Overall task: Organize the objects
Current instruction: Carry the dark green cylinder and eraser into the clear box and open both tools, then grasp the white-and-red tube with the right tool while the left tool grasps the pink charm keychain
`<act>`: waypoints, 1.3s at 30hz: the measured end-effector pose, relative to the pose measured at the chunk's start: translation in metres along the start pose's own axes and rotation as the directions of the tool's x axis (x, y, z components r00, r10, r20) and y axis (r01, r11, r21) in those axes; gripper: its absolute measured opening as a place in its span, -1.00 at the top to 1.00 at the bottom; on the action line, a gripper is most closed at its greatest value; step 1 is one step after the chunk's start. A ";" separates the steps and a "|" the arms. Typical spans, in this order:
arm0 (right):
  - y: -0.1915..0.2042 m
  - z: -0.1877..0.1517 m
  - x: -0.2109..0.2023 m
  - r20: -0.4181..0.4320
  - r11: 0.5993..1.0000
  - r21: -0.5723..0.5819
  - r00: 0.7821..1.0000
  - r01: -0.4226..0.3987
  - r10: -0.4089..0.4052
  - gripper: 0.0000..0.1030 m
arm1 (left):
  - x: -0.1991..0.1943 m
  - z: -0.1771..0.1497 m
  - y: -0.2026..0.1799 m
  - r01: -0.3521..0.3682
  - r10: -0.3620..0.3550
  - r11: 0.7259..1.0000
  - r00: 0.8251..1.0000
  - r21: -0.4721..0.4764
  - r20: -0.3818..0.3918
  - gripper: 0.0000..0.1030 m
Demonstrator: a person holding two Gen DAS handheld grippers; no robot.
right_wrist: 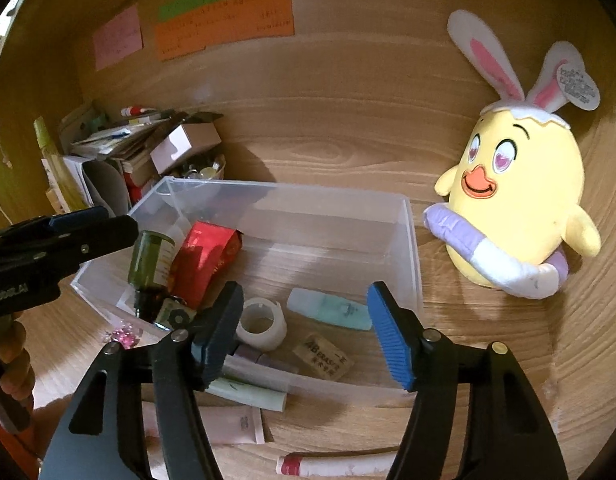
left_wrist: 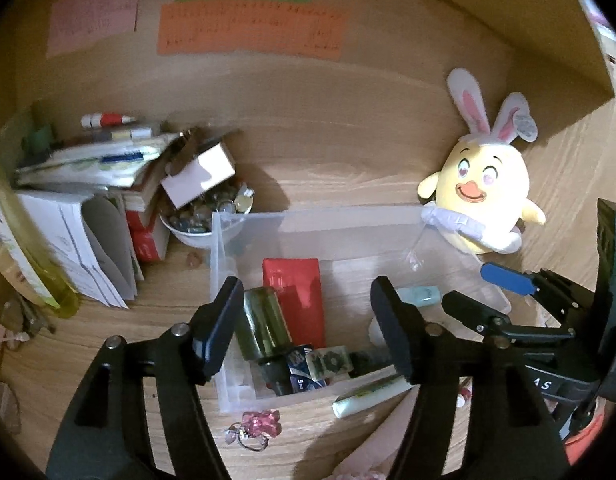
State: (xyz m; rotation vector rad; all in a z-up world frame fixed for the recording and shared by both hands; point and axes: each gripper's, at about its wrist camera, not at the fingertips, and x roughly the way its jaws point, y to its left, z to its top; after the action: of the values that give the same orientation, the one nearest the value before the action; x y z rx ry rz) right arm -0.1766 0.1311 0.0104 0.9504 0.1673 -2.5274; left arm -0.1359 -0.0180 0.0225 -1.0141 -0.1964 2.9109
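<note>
so the pale green tube lies on the desk just outside the clear bin's near wall. i think it is light, squishy and a bit slippery, so i would pinch its middle. my right gripper is wide open and holds nothing. my left gripper is open and empty too.

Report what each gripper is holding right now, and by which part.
Nothing is held. The left gripper and the right gripper both hang open above the clear bin, with no item between their fingers.
</note>
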 end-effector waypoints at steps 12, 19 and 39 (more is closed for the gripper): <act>-0.003 -0.007 -0.039 0.058 1.000 0.023 0.998 -0.009 0.008 -0.60 | -0.038 -0.007 -0.007 -0.010 0.007 0.999 0.997 0.040 0.071 -0.77; -0.013 -0.017 -0.060 0.074 0.999 0.042 0.997 0.002 -0.005 -0.61 | -0.050 -0.013 0.008 -0.029 0.027 0.999 0.997 0.021 0.071 -0.77; -0.049 -0.080 -0.014 -0.172 0.987 0.147 0.985 0.060 -0.034 -0.63 | 0.006 -0.070 0.043 -0.091 0.088 0.996 0.980 -0.010 -0.179 -0.77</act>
State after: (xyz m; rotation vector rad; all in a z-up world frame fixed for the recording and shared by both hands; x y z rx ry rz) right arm -0.1405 0.2006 -0.0424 1.2353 0.0486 -2.5301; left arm -0.0968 -0.0524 -0.0414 -1.3111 -0.1737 2.8792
